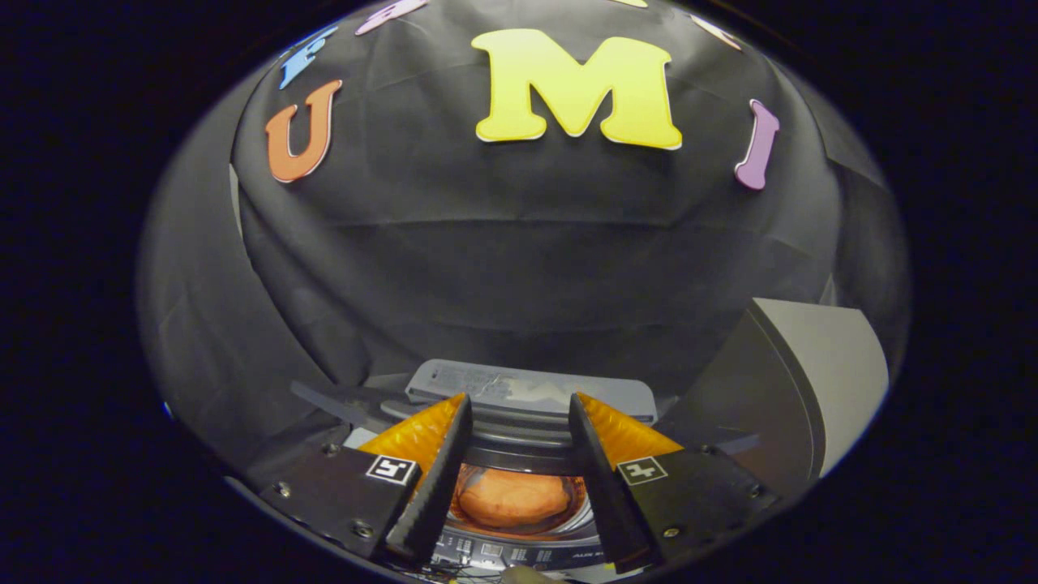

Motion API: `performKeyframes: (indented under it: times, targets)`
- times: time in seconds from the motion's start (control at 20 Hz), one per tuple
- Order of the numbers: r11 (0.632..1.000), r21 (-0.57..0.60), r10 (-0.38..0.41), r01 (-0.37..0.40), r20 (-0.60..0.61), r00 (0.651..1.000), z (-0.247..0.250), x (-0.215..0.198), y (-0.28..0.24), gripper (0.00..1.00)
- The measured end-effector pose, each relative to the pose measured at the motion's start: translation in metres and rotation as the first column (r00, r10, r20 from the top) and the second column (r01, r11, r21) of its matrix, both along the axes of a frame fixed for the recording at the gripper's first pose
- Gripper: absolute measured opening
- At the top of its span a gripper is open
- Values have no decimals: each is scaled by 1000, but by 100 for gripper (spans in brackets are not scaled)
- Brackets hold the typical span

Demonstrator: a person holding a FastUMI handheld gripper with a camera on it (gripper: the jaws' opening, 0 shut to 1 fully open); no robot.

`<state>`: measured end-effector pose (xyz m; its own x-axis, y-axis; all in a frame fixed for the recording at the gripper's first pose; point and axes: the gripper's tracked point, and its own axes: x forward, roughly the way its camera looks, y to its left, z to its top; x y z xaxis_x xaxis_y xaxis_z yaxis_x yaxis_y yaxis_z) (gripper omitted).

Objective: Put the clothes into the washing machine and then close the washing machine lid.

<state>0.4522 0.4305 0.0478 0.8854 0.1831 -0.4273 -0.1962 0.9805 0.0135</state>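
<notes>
I have the gripper (519,410) hanging above the washing machine (519,551), looking down and forward along its fingers (442,470). The fingers stand apart with nothing pressed between them. Through the gap between them, lower down and closer to me than the tips, I see the clothes (512,499): an orange bundle lying inside the machine's round drum. Just ahead of the fingertips the washing machine lid (531,389) stands raised, its pale panel tilted back toward the booth wall, so the opening is uncovered. Off beyond the right finger a grey slab-like object (811,389) stands; I cannot tell what it is.
</notes>
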Motion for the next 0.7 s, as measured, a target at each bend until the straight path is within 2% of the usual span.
performKeyframes:
  times: [0.25, 0.7]
  targets:
    - [1000, -24, 8, -10, -60, 998, -24, -9, -1, 79]
    - [1000, -8, -7, 7, -101, 995, -29, -13, -5, 79]
